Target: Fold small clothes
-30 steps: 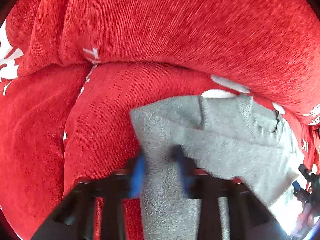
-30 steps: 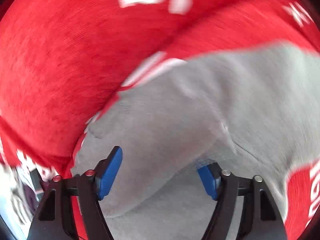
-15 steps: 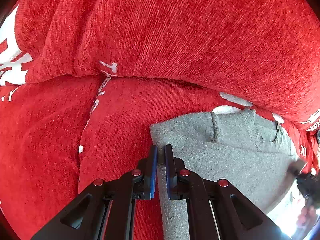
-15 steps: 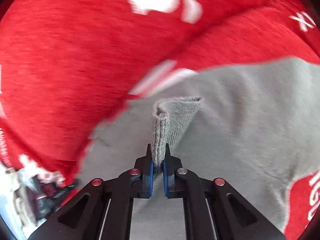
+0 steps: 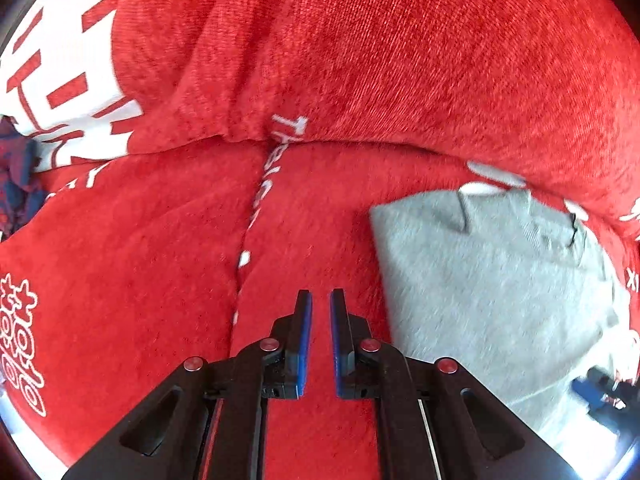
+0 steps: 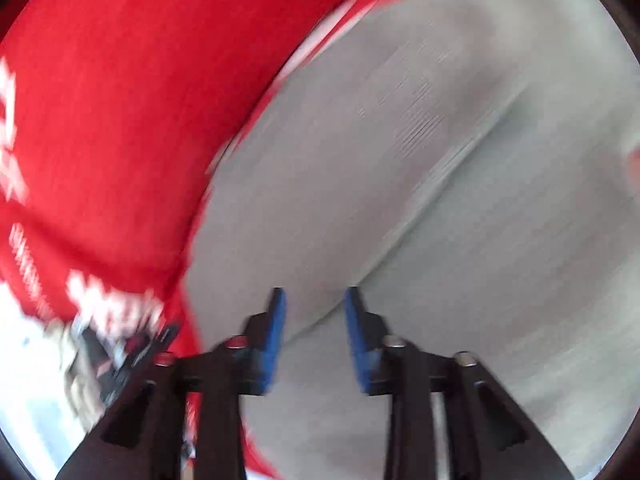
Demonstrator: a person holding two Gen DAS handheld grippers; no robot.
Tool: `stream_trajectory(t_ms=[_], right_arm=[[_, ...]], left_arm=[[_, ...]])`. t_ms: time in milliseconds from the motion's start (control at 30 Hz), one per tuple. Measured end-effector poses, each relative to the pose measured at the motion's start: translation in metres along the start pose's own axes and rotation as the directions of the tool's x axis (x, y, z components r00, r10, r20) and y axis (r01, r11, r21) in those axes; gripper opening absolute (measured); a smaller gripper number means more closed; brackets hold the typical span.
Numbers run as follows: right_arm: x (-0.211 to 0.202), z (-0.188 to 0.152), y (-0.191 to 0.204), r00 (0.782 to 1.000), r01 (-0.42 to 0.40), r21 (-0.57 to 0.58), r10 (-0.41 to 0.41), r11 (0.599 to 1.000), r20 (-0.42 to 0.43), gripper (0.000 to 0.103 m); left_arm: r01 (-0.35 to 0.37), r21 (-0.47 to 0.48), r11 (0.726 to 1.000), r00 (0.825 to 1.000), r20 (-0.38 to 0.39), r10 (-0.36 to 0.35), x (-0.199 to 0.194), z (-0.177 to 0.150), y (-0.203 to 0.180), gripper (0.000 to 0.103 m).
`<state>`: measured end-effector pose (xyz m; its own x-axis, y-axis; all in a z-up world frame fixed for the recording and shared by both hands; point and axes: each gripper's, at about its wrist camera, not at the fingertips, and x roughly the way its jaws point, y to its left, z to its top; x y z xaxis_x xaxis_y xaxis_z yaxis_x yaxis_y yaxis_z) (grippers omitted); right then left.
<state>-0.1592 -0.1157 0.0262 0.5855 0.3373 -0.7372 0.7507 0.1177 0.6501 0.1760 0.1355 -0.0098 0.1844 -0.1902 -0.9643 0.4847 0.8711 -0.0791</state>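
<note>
Lying released on the red sofa cover (image 5: 320,216), the grey garment (image 5: 492,288) is shown right of the left gripper (image 5: 320,312), whose fingers, pinched on cloth half a second earlier, are now slightly parted and empty. The right gripper (image 6: 314,300) is likewise spread over the garment's fold, so this fold is judged complete.

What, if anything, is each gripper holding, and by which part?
Nothing: the left gripper is open over red fabric; the right gripper is open above the grey garment.

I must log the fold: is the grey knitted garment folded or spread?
Folded: the grey knitted garment lies as a compact block on the red sofa, one layer overlapping another.
</note>
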Motion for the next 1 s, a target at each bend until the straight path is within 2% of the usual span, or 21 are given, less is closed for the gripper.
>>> stream_trajectory(t_ms=[67,133,200,300,333,367,400,467,533,633,700,767,800,833,867,933,1000], right_arm=[[0.031,-0.023,0.016,0.992,-0.084,0.005,0.084,0.996,-0.098,0.046],[0.076,-0.036,0.031,0.98,-0.123,0.028,0.126,0.992,-0.157,0.046],[0.1,-0.044,0.037,0.974,-0.147,0.046,0.152,0.988,-0.169,0.046],[0.113,-0.046,0.043,0.979,-0.159,0.056,0.165,0.986,-0.123,0.046],[0.118,-0.044,0.045,0.978,-0.169,0.061,0.175,0.984,-0.115,0.04],[0.121,-0.044,0.047,0.977,-0.172,0.061,0.178,0.983,-0.115,0.029],[0.124,-0.042,0.051,0.978,-0.165,0.046,0.169,0.985,-0.119,0.006],[0.142,-0.042,0.072,0.981,-0.151,-0.001,0.15,0.989,-0.122,0.006],[0.144,-0.044,0.072,0.98,-0.147,-0.024,0.143,0.989,-0.136,0.006],[0.17,-0.048,0.072,0.977,-0.089,-0.026,0.082,0.996,-0.195,0.006],[0.166,-0.047,0.066,0.973,-0.107,-0.012,0.102,0.994,-0.206,0.007],[0.152,-0.045,0.067,0.973,-0.091,-0.047,0.078,0.995,-0.218,0.01],[0.144,-0.045,0.068,0.973,-0.081,-0.076,0.062,0.994,-0.224,0.01],[0.135,-0.045,0.067,0.973,-0.065,-0.109,0.039,0.992,-0.226,0.012],[0.124,-0.045,0.065,0.974,-0.044,-0.141,0.011,0.989,-0.225,0.016],[0.105,-0.045,0.06,0.976,0.001,-0.187,-0.042,0.982,-0.215,0.039],[0.087,-0.046,0.055,0.976,0.034,-0.214,-0.078,0.976,-0.201,0.046]], left_arm=[[0.006,-0.008,1.0,1.0,-0.008,-0.006,0.0,-0.007,0.003,0.01],[0.001,-0.018,1.0,1.0,-0.02,-0.002,-0.001,-0.015,0.01,0.01],[0.003,-0.033,0.999,1.0,-0.025,-0.003,0.0,-0.02,0.015,0.01],[-0.006,-0.039,0.999,1.0,-0.029,0.005,-0.003,-0.029,0.024,0.01],[-0.008,-0.035,0.999,1.0,-0.029,0.007,-0.005,-0.031,0.026,0.01],[-0.009,-0.033,0.999,1.0,-0.026,0.008,-0.007,-0.034,0.028,0.01],[-0.009,-0.033,0.999,1.0,-0.024,0.008,-0.01,-0.035,0.03,0.01],[-0.004,-0.037,0.999,1.0,-0.019,0.003,-0.015,-0.037,0.034,0.01],[0.0,-0.04,0.999,1.0,-0.019,-0.001,-0.019,-0.038,0.035,0.01],[-0.012,-0.033,0.999,1.0,-0.021,0.011,-0.018,-0.039,0.029,0.01],[-0.017,-0.025,1.0,1.0,-0.027,0.017,-0.02,-0.041,0.022,0.01],[-0.02,-0.008,1.0,0.999,-0.027,0.02,-0.022,-0.042,0.011,0.01],[-0.022,0.0,1.0,0.999,-0.03,0.022,-0.022,-0.042,0.005,0.023],[-0.022,0.007,1.0,0.999,-0.039,0.022,-0.023,-0.043,-0.001,0.08],[-0.024,0.003,1.0,0.999,-0.046,0.024,-0.025,-0.044,-0.004,0.103],[-0.007,-0.003,1.0,1.0,-0.011,0.007,-0.034,-0.046,-0.016,0.101],[-0.001,0.019,1.0,1.0,-0.028,0.001,-0.035,-0.049,-0.033,0.101]])
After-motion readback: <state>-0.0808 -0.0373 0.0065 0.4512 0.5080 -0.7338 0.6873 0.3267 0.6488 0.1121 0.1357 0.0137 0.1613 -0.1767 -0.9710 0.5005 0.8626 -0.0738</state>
